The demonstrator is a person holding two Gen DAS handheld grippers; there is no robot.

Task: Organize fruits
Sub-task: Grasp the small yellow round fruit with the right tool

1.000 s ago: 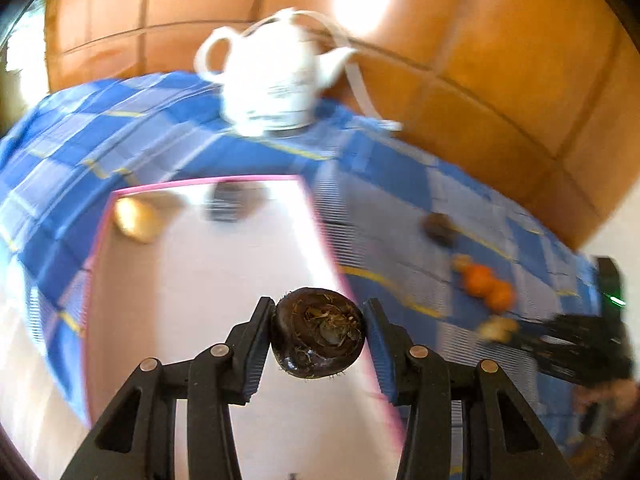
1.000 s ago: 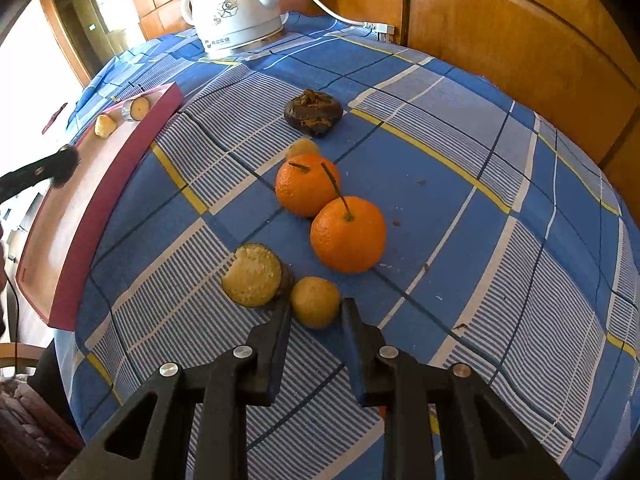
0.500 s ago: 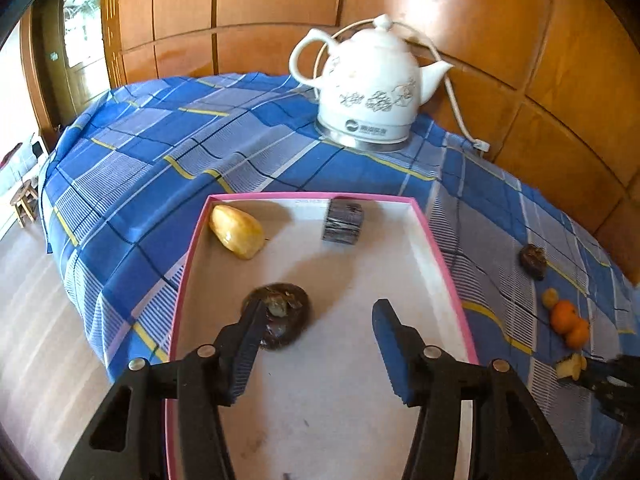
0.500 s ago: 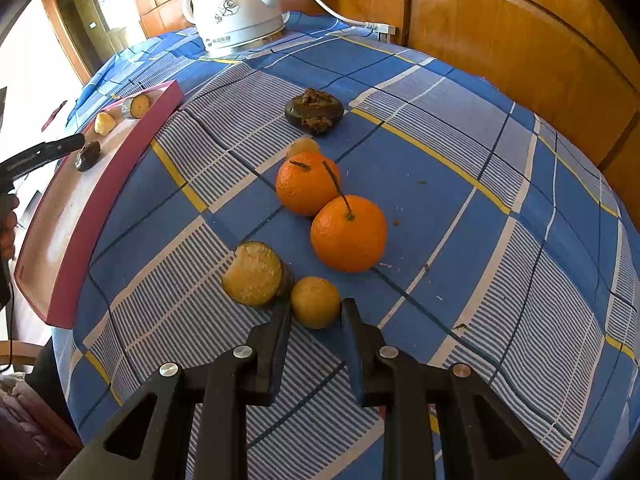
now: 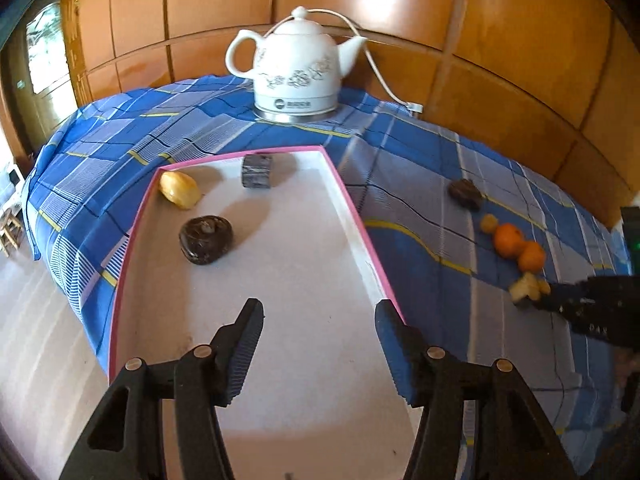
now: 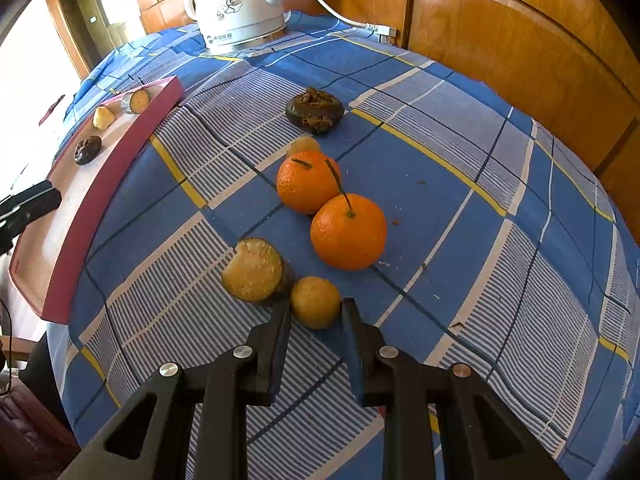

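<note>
Left tongs (image 5: 319, 312) just opened, empty above pink tray (image 5: 362, 220). Right tongs (image 6: 315, 309) squeezing small yellow fruit (image 6: 315, 302). Kettle (image 5: 296, 68) logo too blurry to read.

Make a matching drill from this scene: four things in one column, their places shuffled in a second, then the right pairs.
1. kettle
2. dark round fruit
3. small yellow ball fruit
4. two oranges

A. between the right gripper fingers
B. inside the pink tray
C. far end of the tablecloth, on its base
D. side by side on the cloth, touching

Pairs: 1-C, 2-B, 3-A, 4-D
</note>
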